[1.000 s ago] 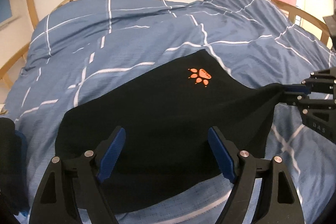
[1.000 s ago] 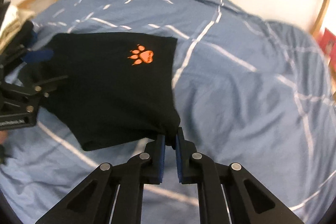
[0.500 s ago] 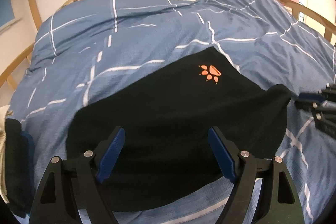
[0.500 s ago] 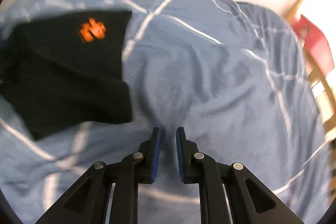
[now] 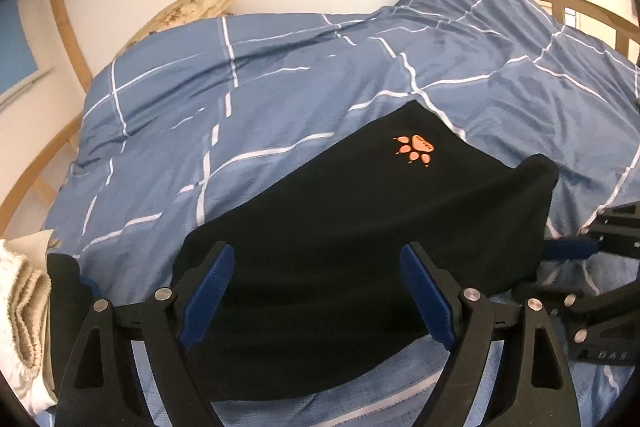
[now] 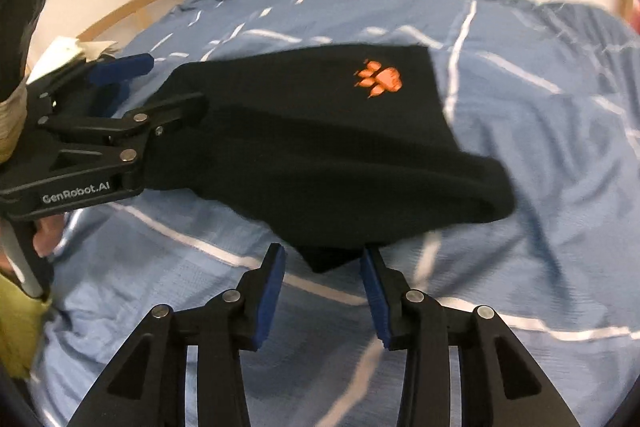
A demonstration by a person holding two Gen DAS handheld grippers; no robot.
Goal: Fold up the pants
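The black pants [image 5: 360,247] are lying folded on the bed, on top of the blue checked blanket [image 5: 280,75]. An orange paw print [image 6: 380,79] is showing on the top layer, near the far edge. The cloth is looking soft and floppy, and I think it is light. It is sagging and bunching into a thick roll along the right side, so it will bend wherever it is picked up. It does not look slippery or easy to break.

The left claw [image 5: 316,291] is hanging wide open over the near left part of the pants, and it is gripping nothing. The right claw [image 6: 324,287] is open too, with its 2 blue pads on either side of a corner of the pants that is poking out at the near edge.

I think that corner and the thick folded edge are good places to pinch, because all the layers are meeting there. Grabbing just 1 layer would pull the fold apart.

Some folded pale cloth [image 5: 24,303] is sitting at the left side of the bed.
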